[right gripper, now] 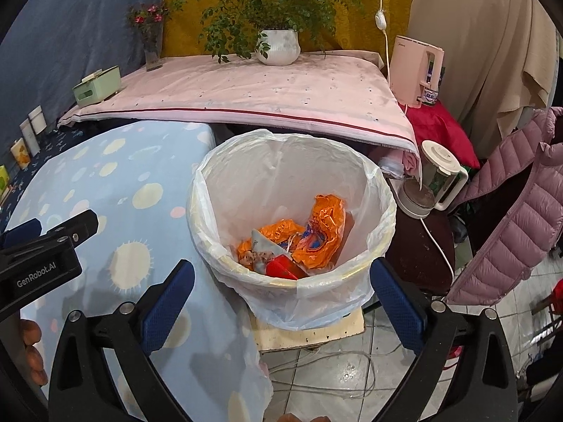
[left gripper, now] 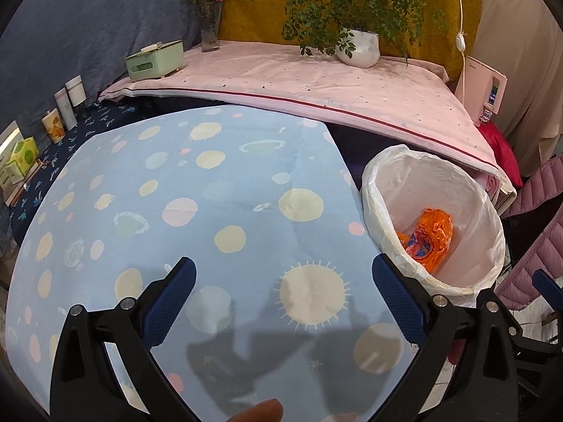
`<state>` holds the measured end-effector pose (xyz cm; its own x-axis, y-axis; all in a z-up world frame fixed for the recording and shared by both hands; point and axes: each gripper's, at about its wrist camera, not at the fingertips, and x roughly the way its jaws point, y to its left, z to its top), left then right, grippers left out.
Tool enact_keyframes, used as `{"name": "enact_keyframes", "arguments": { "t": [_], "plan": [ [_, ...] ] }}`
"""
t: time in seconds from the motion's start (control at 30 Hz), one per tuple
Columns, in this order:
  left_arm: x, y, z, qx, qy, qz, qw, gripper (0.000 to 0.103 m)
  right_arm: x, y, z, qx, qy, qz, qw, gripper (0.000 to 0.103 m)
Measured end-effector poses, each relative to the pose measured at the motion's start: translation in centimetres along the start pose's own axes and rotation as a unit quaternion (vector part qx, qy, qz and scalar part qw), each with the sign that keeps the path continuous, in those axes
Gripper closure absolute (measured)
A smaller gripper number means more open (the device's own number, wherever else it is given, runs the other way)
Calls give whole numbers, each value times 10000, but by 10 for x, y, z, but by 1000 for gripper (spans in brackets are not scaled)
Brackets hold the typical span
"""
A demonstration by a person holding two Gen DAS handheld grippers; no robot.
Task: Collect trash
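I am holding both jaws spread wide and empty: my right gripper (right gripper: 281, 297) over the lined bin (right gripper: 381, 190), my left gripper (left gripper: 283, 302) over the dotted cloth (left gripper: 147, 161). Orange wrappers (right gripper: 322, 232) are lying in the bin (drop apparently done); next I am needing another piece to pick.

Low table under a blue dotted cloth (left gripper: 211, 193) sits directly below the left gripper (left gripper: 283, 302), nothing lying on the cloth. Ahead of it, a higher surface with a pink cloth (left gripper: 316, 81) carries a green box (left gripper: 155, 59), a glass vase of flowers (left gripper: 210, 31) and a white potted plant (left gripper: 359, 47). Ahead-left, a dark blue patterned strip (left gripper: 52, 165) holds a row of small cartons and tubs. Ahead of the right gripper (right gripper: 281, 295), the lined bin (right gripper: 292, 281) stands on a board (right gripper: 316, 330) on the tiled floor (right gripper: 352, 379), loose wire beside it.
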<state>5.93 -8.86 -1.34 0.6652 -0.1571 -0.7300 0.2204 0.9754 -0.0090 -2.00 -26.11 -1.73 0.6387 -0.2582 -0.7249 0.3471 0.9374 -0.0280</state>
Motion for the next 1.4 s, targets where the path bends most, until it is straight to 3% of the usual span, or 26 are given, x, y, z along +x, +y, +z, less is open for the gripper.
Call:
{"name": "enact_keyframes", "arguments": {
  "t": [1.4],
  "plan": [
    [2,-13,-12,83,201,-69,9997,7,0,4,-11,-114,65,-82,9999,7]
  ]
}}
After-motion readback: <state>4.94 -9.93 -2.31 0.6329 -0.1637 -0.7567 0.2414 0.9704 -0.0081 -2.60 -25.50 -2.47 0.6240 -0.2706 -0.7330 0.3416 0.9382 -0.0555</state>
